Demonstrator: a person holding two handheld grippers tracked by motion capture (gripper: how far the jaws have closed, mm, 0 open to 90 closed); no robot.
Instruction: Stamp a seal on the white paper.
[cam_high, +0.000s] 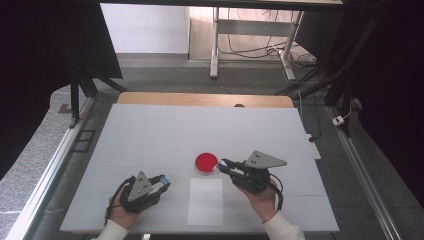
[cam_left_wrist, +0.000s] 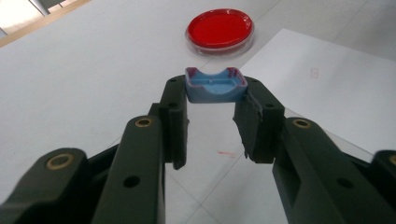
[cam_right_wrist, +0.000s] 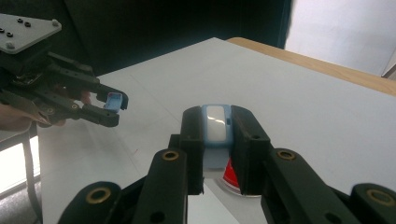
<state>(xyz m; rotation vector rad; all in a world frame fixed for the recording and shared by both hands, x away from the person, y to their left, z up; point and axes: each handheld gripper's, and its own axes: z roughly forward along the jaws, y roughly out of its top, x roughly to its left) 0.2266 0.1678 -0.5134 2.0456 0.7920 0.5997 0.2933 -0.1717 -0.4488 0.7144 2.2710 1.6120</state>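
My left gripper (cam_left_wrist: 212, 100) is shut on a small blue tray-shaped piece (cam_left_wrist: 215, 85), pinched by its two ends with the hollow side up. In the high view this gripper (cam_high: 164, 181) hovers over the table's near left. My right gripper (cam_right_wrist: 215, 122) is shut on a light blue part with a white face (cam_right_wrist: 215, 126), held upright between the pads. In the high view the right gripper (cam_high: 223, 165) sits just right of a round red dish (cam_high: 206, 162), its tips at the rim. The dish (cam_left_wrist: 220, 29) lies ahead of the left jaws and shows partly under the right jaws (cam_right_wrist: 232, 176).
A white sheet of paper (cam_high: 205, 201) lies flat on the white table (cam_high: 150, 135) just in front of the dish, between the two hands. A wooden edge (cam_high: 200, 99) runs along the far side. Dark frames and cables stand beyond the table.
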